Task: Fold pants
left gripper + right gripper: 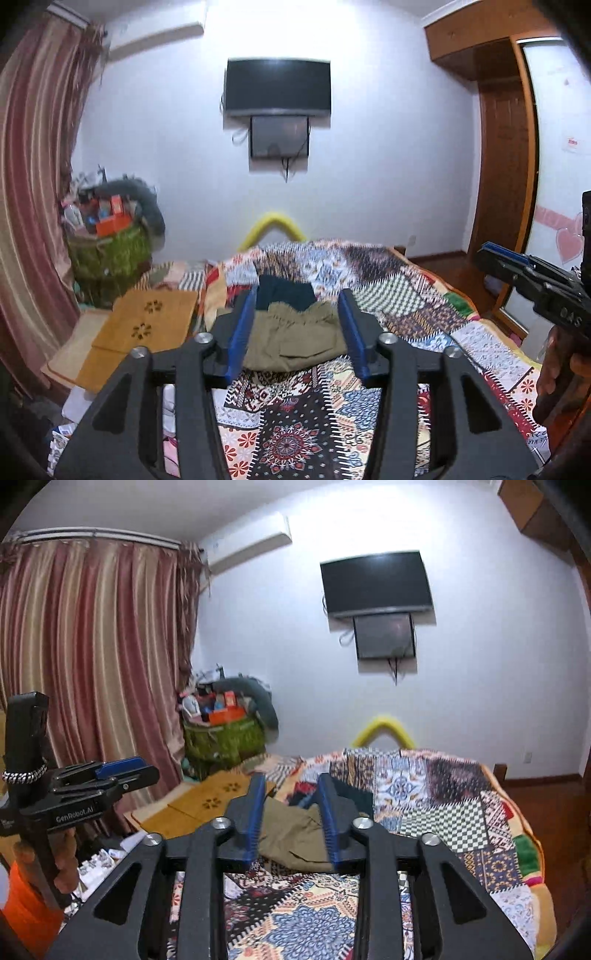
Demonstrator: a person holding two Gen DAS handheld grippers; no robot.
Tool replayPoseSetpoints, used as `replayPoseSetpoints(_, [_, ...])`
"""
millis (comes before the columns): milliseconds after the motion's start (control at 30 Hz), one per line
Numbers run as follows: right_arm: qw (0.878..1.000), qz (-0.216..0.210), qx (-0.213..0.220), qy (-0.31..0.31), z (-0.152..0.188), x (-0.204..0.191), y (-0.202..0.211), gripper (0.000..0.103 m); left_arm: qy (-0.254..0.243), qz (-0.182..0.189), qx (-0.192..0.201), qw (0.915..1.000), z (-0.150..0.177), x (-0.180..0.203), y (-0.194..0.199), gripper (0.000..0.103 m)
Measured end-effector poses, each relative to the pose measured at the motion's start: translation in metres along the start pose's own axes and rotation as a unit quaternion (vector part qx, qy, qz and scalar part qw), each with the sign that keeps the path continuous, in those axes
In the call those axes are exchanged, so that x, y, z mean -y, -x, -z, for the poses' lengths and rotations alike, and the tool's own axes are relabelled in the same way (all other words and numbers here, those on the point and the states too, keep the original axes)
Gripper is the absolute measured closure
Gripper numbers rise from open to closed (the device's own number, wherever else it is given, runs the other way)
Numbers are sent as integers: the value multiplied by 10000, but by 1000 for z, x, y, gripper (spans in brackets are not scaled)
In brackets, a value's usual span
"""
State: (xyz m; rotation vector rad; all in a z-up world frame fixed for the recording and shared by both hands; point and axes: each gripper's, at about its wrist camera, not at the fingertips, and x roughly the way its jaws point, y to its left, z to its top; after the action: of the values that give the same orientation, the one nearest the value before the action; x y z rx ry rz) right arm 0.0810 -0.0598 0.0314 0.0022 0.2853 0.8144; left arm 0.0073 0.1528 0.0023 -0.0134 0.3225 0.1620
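Olive-green pants (pixel 295 338) lie bunched on the patchwork quilt (pixel 406 295), with a dark teal garment (pixel 284 293) just behind them. My left gripper (pixel 297 295) is open and empty, held above the bed short of the pants, which show between its blue fingers (pixel 242 332). In the right wrist view the pants (pixel 291 834) and the dark garment (pixel 354 794) also show. My right gripper (pixel 290 779) is open and empty, above the quilt (pixel 443 794) short of the pants. Each gripper appears in the other's view: right (pixel 491 254), left (pixel 140 766).
A wooden folding table (pixel 147 328) lies at the bed's left side beside a green basket (pixel 110 251) full of items. Striped curtains (pixel 92 664) hang at left. A TV (pixel 279 86) is on the far wall, a wardrobe (pixel 506 166) at right.
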Motion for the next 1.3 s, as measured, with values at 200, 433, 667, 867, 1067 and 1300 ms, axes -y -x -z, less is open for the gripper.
replayPoseSetpoints(200, [9993,66,375,25,2,-14,27,22,127,-48,436,9990,4,14,41,26])
replayPoseSetpoints(433, [9983,407,408,72,8,-19,29,3,118,-165,561,9982,12,19,56,1])
replayPoseSetpoints(667, [9979,550,346,58,13,-19,34,0,143,-226,564,9980,16,18,55,0])
replayPoseSetpoints(867, [9978,583,296,78,16,-20,36,0,205,-241,579,9978,17,18,54,0])
replayPoseSetpoints(1067, [9979,575,295,50,18,-20,39,0,162,-231,538,9982,18,21,49,0])
replayPoseSetpoints(1300, [9978,601,283,0,19,-19,40,0,169,-184,504,9984,18,22,47,0])
